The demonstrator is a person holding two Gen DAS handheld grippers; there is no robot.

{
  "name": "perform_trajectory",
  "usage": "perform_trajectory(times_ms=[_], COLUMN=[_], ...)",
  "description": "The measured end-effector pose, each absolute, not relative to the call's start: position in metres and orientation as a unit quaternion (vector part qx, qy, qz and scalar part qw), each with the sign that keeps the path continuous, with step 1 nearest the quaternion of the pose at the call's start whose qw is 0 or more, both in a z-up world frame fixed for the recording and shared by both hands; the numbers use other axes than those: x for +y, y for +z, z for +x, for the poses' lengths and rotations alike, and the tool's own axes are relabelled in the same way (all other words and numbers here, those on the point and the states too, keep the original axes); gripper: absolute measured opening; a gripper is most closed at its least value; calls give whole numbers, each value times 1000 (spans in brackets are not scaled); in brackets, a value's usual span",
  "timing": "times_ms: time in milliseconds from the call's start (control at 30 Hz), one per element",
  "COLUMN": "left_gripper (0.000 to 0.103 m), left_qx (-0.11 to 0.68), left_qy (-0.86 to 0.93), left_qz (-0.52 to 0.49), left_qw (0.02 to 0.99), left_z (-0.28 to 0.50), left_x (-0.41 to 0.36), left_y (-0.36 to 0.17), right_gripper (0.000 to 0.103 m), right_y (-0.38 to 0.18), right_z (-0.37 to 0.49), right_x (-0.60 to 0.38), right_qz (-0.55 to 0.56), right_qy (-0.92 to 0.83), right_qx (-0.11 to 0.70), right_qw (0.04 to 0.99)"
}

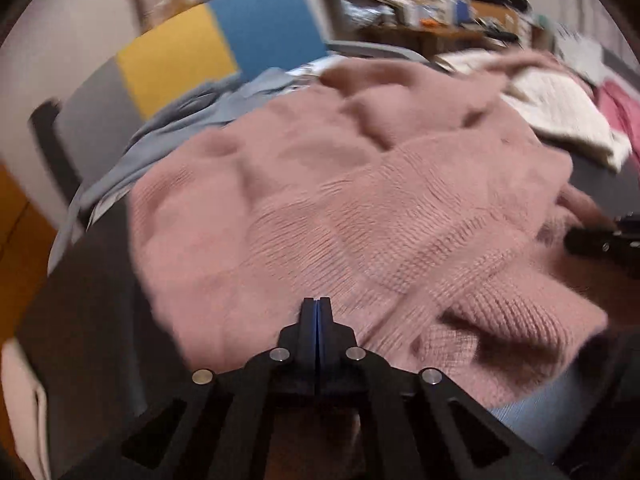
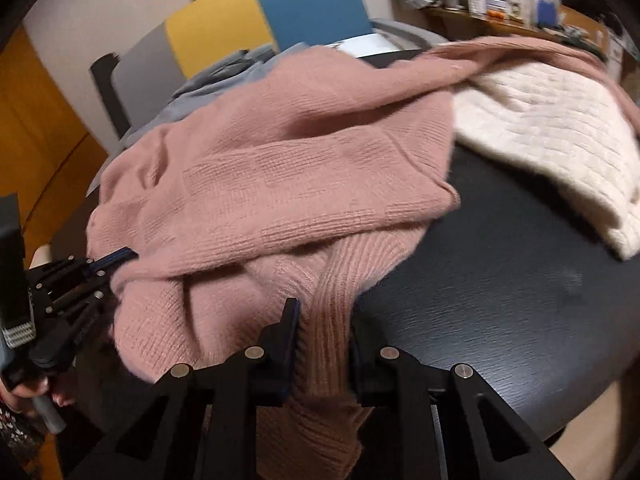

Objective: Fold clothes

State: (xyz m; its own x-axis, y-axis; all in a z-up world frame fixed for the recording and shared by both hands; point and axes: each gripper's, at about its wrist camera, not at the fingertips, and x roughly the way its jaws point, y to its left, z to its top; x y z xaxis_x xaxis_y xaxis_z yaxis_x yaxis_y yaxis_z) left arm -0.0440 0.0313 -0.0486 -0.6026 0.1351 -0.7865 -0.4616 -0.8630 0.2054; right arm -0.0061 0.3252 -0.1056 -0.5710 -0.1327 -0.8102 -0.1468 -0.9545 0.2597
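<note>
At the counter's left edge, the left gripper (image 2: 116, 258) has its jaws clenched, their tips at the border of the dusty-pink, fuzzy knitted sweater (image 2: 272, 184); whether knit is pinched between them I cannot tell. The sweater lies rumpled over the round black wood-grain counter (image 2: 500, 280), partly doubled over itself, one sleeve trailing toward the far right. It looks soft, limp, light and stretchy, so ribbed hems offer the firmest hold. At the near edge, the right gripper (image 2: 324, 320) grasps the ribbed cuff. Farther right lies a folded cream knitted garment (image 2: 552, 148).
</note>
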Motion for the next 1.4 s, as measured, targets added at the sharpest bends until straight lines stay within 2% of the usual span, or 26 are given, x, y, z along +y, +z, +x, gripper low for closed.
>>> perform_trajectory(times_ms=[200,267,400,500,567,600,633,767,833,867,1067,1267,1400], left_gripper=[0,0,0,0,1,6,17,19,19,19,19,19,19], left_qx=[126,73,21,-34,-54,-44,-33,44,96,121,290,390,433], left_qy=[893,898,892,886,892,894,896,894,890,886,850,821,799], left_qz=[-419,-427,-452,-463,-447,-442,-437,-419,-398,-387,-310,-270,-260], left_qw=[108,76,-16,-13,34,54,73,156,202,224,311,320,327], left_z=[-32,-32,-35,-31,-25,-24,-22,-29,-31,-32,8,26,30], left_x=[-50,-87,-156,-188,-183,-172,-160,-95,-58,-39,34,54,58], left_y=[-41,-38,-50,-57,-50,-46,-42,-32,-28,-26,-44,-61,-70], right_gripper=[22,22,22,22,22,22,23,36,50,52,52,52,52], right_y=[-107,-108,-109,-110,-111,-112,-114,-118,-114,-113,-106,-111,-113], right_z=[-13,-13,-11,-10,-12,-12,-11,-3,7,13,32,25,10], right_x=[295,291,284,280,277,277,278,291,304,311,351,361,336], right_qz=[-470,-473,-479,-483,-486,-487,-487,-489,-482,-478,-461,-463,-465], right_qy=[871,868,862,856,851,847,843,827,831,833,841,833,837], right_qx=[138,142,154,165,179,190,204,252,258,260,275,294,274], right_qw=[-39,-48,-65,-78,-89,-95,-100,-115,-104,-99,-59,-73,-91])
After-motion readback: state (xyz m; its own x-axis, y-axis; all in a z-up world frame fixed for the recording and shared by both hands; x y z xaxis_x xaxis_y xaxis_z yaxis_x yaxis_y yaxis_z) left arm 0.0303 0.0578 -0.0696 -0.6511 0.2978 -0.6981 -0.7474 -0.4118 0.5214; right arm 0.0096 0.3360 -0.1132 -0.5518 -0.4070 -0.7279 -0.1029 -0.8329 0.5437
